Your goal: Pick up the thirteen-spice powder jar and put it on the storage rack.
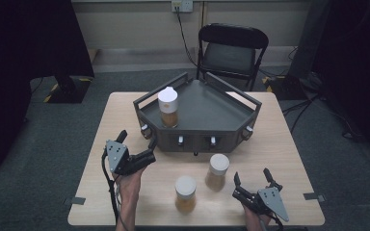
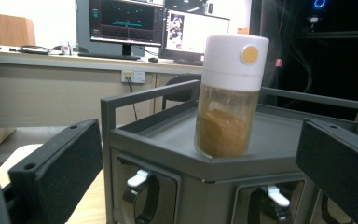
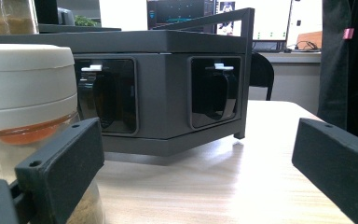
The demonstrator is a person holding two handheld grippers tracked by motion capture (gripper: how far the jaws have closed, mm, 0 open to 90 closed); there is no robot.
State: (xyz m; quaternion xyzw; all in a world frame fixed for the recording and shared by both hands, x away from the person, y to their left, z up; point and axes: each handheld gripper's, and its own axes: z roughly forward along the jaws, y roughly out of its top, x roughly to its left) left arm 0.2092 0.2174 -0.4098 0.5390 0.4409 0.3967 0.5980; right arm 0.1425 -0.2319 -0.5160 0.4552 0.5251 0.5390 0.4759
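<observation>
A dark grey rack (image 1: 207,108) with side rails stands at the table's middle back. On its left part stands a white-lidded jar (image 1: 168,107) of brown powder; the left gripper view shows this jar (image 2: 230,98) upright on the rack (image 2: 168,149). Two more such jars stand on the table in front: one (image 1: 186,194) near the front edge, one (image 1: 218,171) a little right and behind it. My left gripper (image 1: 136,145) is open, low at the rack's front left corner. My right gripper (image 1: 252,175) is open just right of the two jars, one jar (image 3: 25,107) beside its left jaw.
The rack's front faces hold hooks with white tabs (image 3: 219,67). A black folding chair (image 1: 232,50) stands behind the table. Bare tabletop (image 1: 289,159) lies to the right of the rack and along the left side. Monitors (image 2: 126,21) sit on a desk far behind.
</observation>
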